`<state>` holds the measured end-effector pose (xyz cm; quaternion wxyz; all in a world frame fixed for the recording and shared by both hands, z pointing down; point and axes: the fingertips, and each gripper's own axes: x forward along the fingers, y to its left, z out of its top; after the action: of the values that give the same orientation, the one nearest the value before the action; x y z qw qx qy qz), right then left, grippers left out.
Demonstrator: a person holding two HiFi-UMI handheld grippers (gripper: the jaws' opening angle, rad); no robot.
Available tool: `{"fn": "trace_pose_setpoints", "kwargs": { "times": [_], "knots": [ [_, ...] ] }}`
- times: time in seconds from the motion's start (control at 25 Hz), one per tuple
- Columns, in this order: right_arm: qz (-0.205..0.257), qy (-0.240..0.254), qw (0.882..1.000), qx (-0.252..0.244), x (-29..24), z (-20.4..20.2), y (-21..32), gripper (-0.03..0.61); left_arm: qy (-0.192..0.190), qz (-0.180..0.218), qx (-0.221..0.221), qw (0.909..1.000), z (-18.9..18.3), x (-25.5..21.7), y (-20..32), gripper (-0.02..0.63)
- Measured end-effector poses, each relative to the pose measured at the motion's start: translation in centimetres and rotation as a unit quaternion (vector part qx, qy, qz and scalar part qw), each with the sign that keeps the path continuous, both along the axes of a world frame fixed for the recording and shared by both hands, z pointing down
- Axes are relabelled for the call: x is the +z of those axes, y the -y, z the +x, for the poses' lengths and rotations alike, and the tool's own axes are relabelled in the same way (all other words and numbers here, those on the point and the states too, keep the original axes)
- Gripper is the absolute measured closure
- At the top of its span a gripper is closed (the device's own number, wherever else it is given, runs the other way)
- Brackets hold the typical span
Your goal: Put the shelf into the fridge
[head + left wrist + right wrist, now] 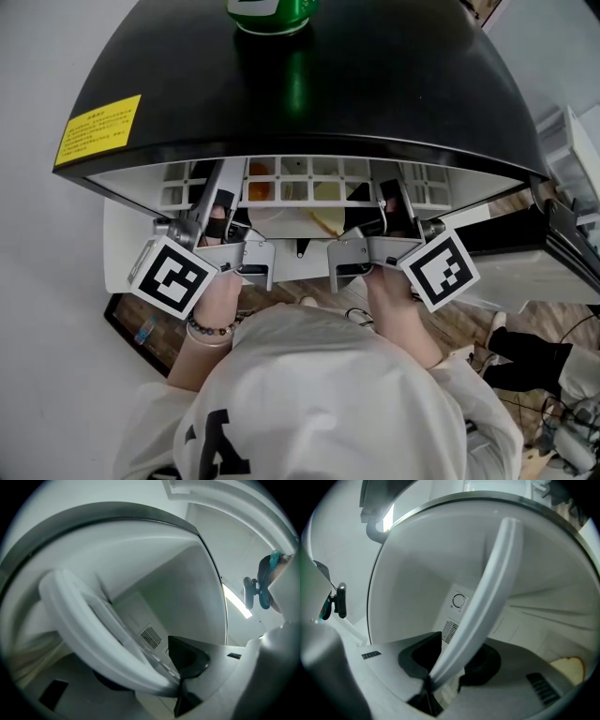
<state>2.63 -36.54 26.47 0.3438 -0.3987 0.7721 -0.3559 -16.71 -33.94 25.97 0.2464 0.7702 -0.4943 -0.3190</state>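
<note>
Inside the fridge opening: the left gripper (pixel 154 677) has its black pads (pixel 188 657) clamped on the thick rounded front rim of the white plastic shelf (pixel 84 620), one pad above the rim and one below. The right gripper (pixel 450 665) shows the same, both pads (pixel 417 660) pinching that rim (pixel 492 588) with no gap visible.

- The shelf sits within the fridge's white cavity. Its held rim is at the fridge mouth, and the rest reaches toward the fridge's rear wall.
- On that rear wall we see a slatted vent (pixel 151 637) and a round dial (pixel 459 600) just above it.
- From the head view, both grippers (pixel 217 214) (pixel 389 211) reach into the compact, black-topped, white-lined fridge (pixel 309 103). Their marker cubes stay just outside its front edge.
- A hand wearing a beaded bracelet (pixel 211 328) holds the left tool, and the other hand (pixel 394 295) holds the right.
- A green can (pixel 272 11) stands on the fridge top, toward its back.
- A yellow label (pixel 98 127) is stuck near the top's front left corner.
</note>
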Motion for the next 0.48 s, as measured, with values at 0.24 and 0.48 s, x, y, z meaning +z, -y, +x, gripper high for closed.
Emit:
{"fn": "trace_pose_setpoints", "kwargs": {
  "times": [0.24, 0.48],
  "knots": [
    [-0.003, 0.005, 1.0, 0.002, 0.01, -0.07, 0.06, 0.46, -0.014, 0.006, 0.002, 0.9999, 0.01, -0.33, 0.2, 0.405],
    [-0.006, 0.007, 1.0, 0.004, 0.05, 0.0, 0.35, 0.46, -0.017, 0.002, -0.001, 0.9999, -0.04, -0.09, 0.33, 0.405]
  ]
}}
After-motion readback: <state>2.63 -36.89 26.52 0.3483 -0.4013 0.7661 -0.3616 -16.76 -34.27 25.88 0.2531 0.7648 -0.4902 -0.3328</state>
